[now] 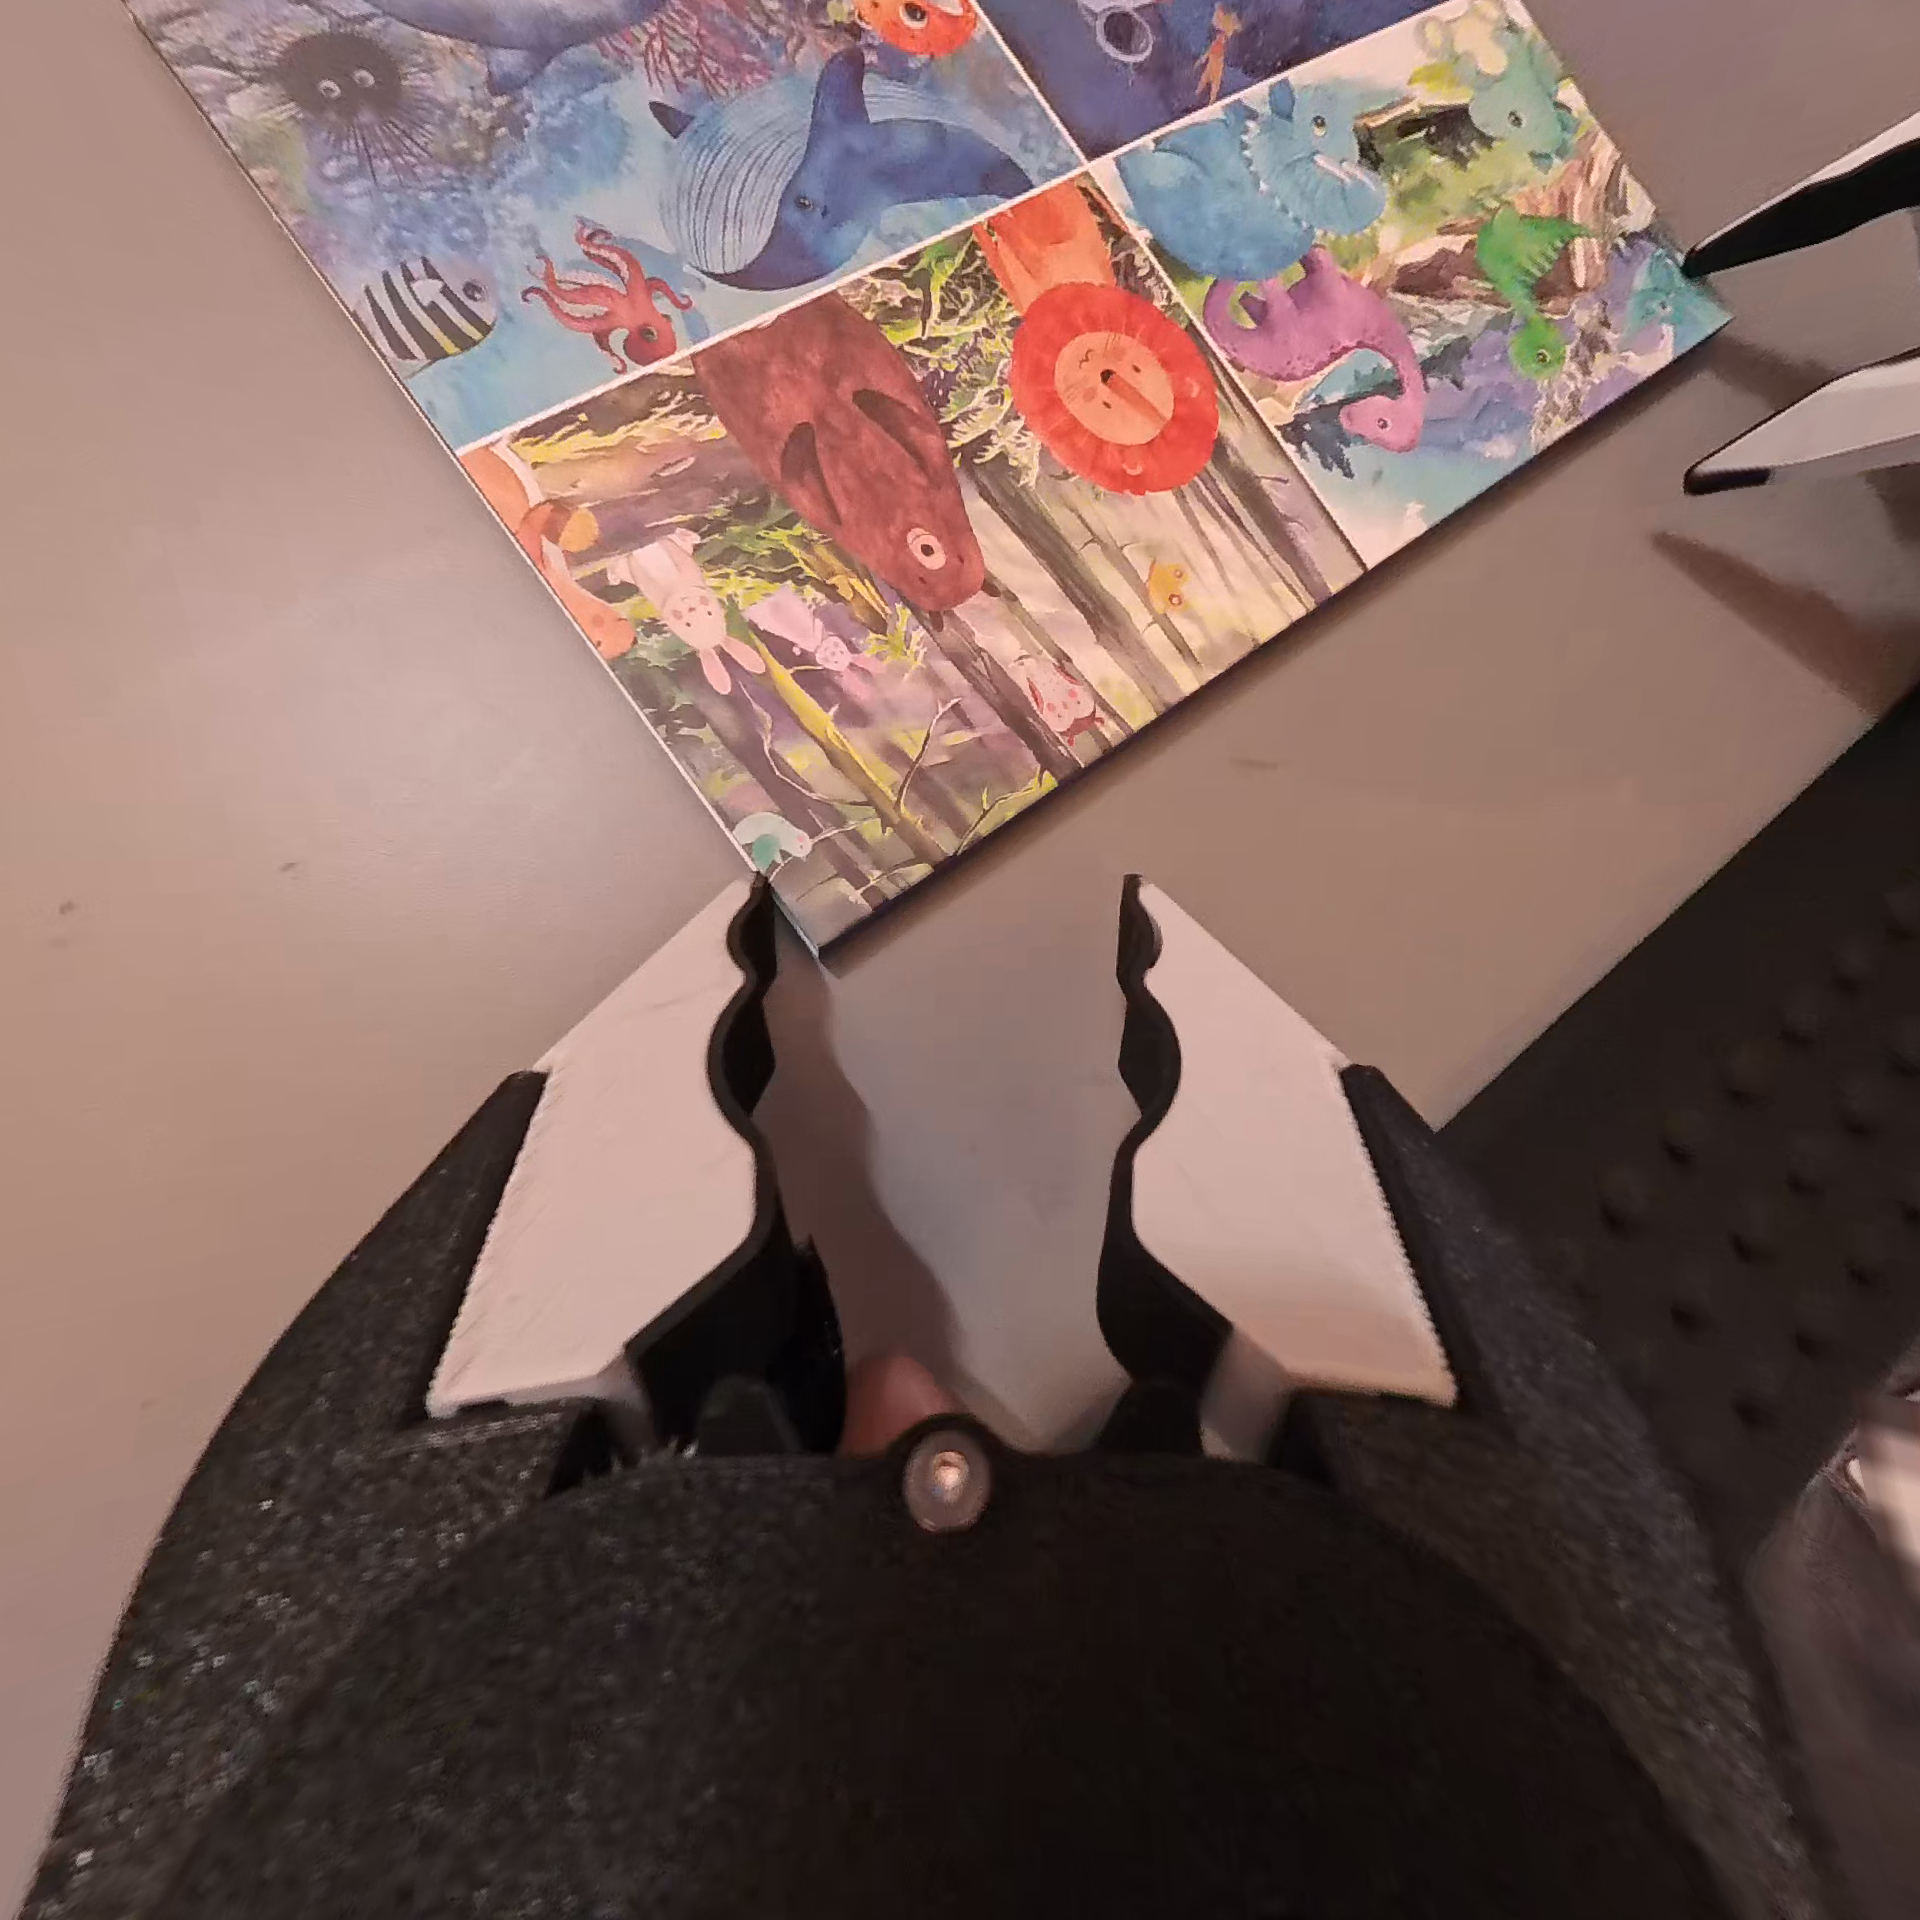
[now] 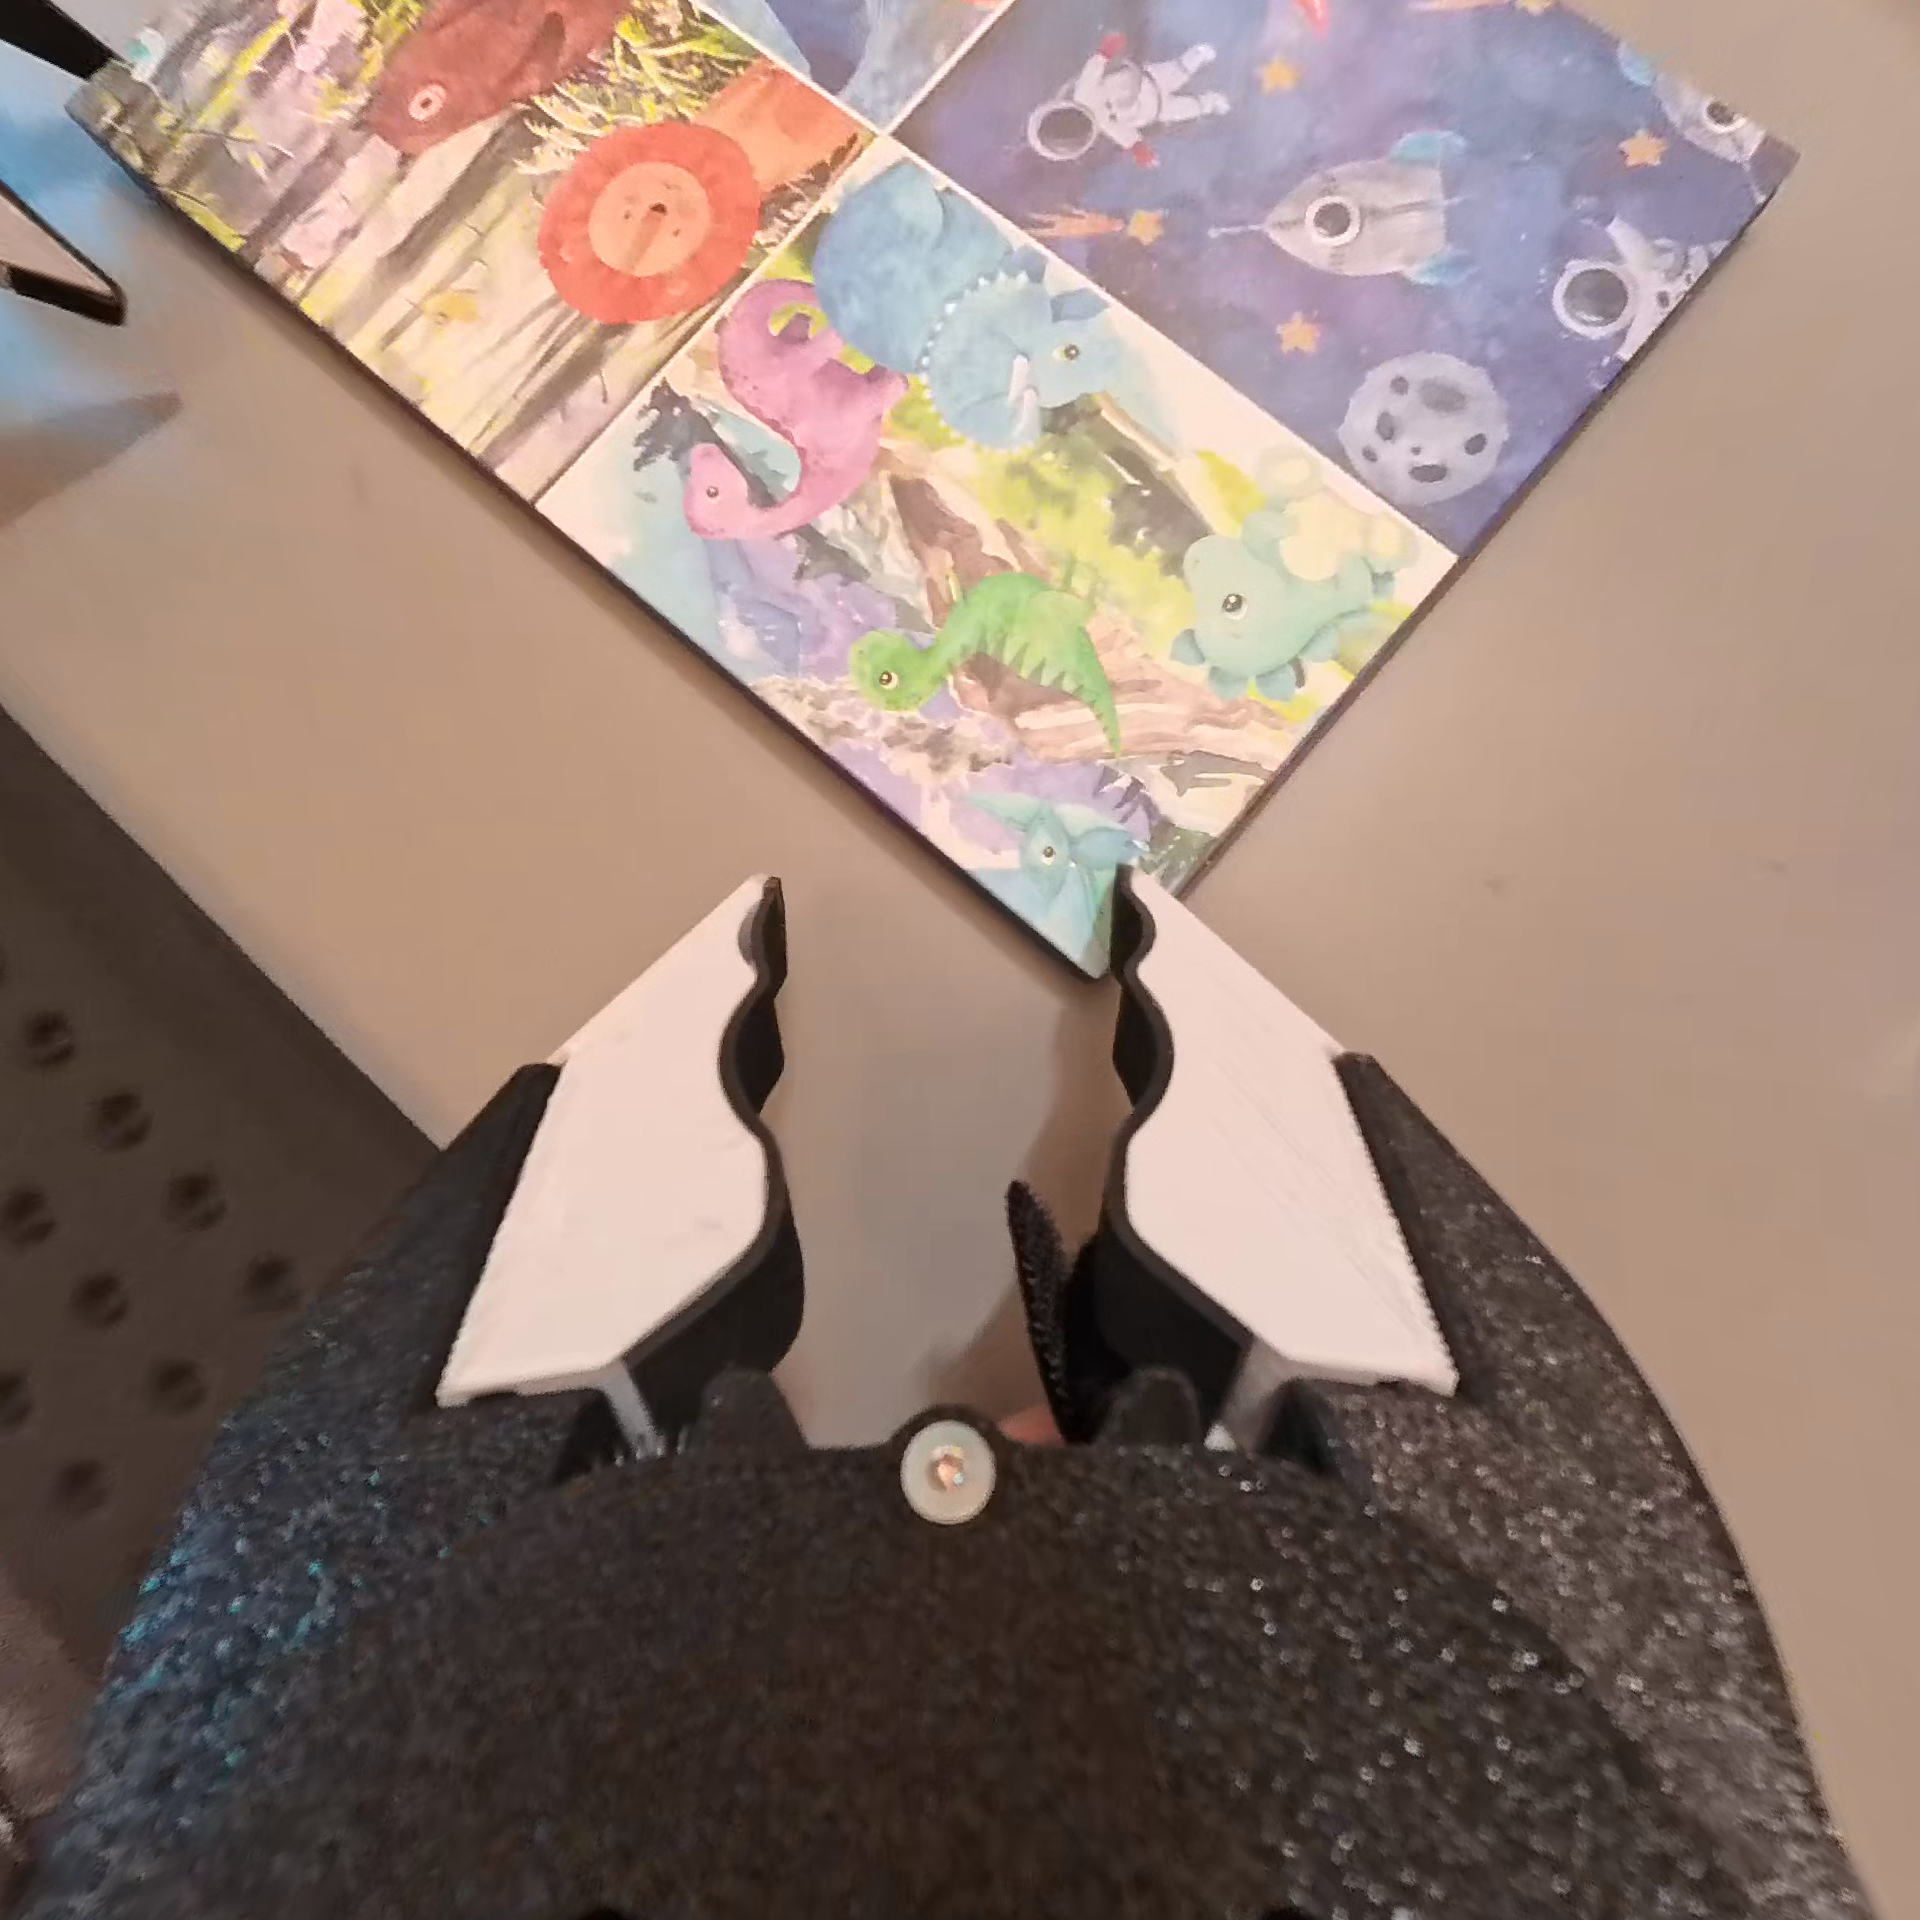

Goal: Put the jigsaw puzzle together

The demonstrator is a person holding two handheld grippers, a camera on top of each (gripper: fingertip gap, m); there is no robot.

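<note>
puzzle board (image 1: 935, 416) being approached at near corners | left gripper (image 1: 945, 914), right gripper (image 2: 945, 914) released, empty | risk: fingers nudging joined panels apart

Beneath me spreads a smooth grey-beige tabletop (image 1: 312, 623), matte and flat, also filling much of my right view (image 2: 364, 675). It bears a few small dark specks (image 1: 68, 909), one more of them showing on my right side (image 2: 1496, 888). Along the tabletop's straight diagonal edge runs a dark sheet covered in rows of round dimples (image 1: 1714, 1091); in my right view it sits at the lower left and looks paler and blurred (image 2: 135, 1195). Whether it lies level with the tabletop or lower, I cannot tell. A blurry patch of grey fabric (image 1: 1849, 1558) shows at my left view's far right edge.
</note>
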